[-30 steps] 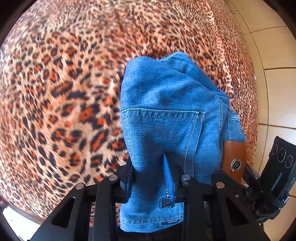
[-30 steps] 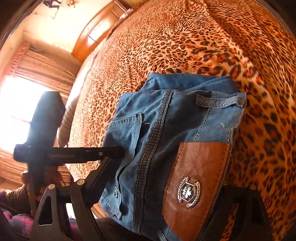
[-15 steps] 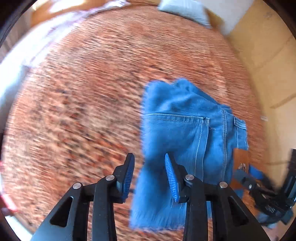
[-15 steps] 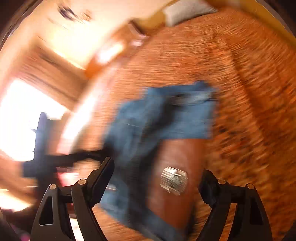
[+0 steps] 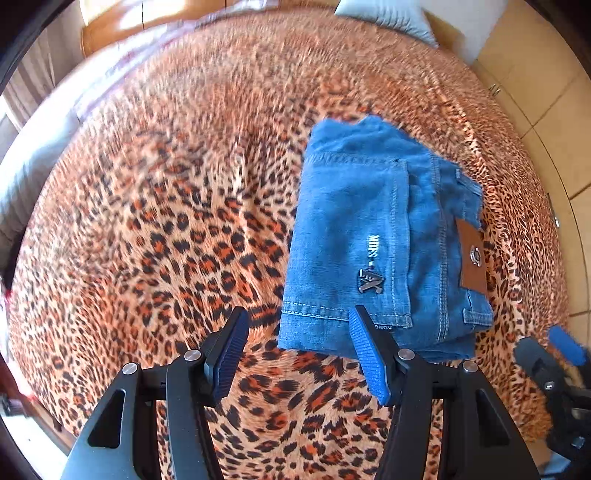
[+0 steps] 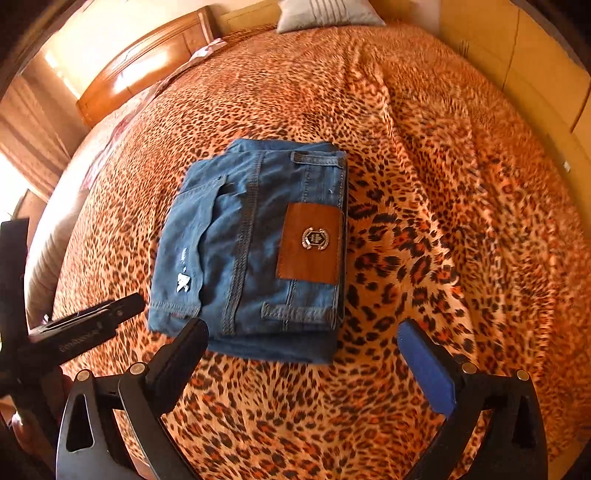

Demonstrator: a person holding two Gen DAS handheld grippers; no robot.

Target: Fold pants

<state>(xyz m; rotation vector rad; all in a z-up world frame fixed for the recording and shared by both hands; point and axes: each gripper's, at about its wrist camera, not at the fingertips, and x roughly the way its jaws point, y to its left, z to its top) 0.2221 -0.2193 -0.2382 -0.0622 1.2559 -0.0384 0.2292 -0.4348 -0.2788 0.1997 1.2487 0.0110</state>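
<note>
Blue jeans [image 5: 373, 243] lie folded into a compact rectangle on the leopard-print bed cover [image 5: 166, 221], with a back pocket and a brown leather waistband patch [image 6: 310, 243] facing up. My left gripper [image 5: 299, 334] hovers just in front of the bundle's near left corner; its jaws are opening and nothing is between them. My right gripper [image 6: 301, 343] hangs before the jeans [image 6: 255, 251] at their near edge, jaws opening wide, empty. The right gripper's blue pad shows at the lower right of the left wrist view.
The bed cover [image 6: 443, 184] stretches far around the jeans. A wooden headboard [image 6: 147, 62] and a grey pillow [image 6: 325, 14] sit at the far end. Pale cabinet doors [image 6: 535, 66] line the right side. The left gripper's black body [image 6: 74, 332] juts in at the left.
Both grippers have let go of the jeans, opened and pulled back upward. The jeans now lie flat on the bed, farther from both cameras.
</note>
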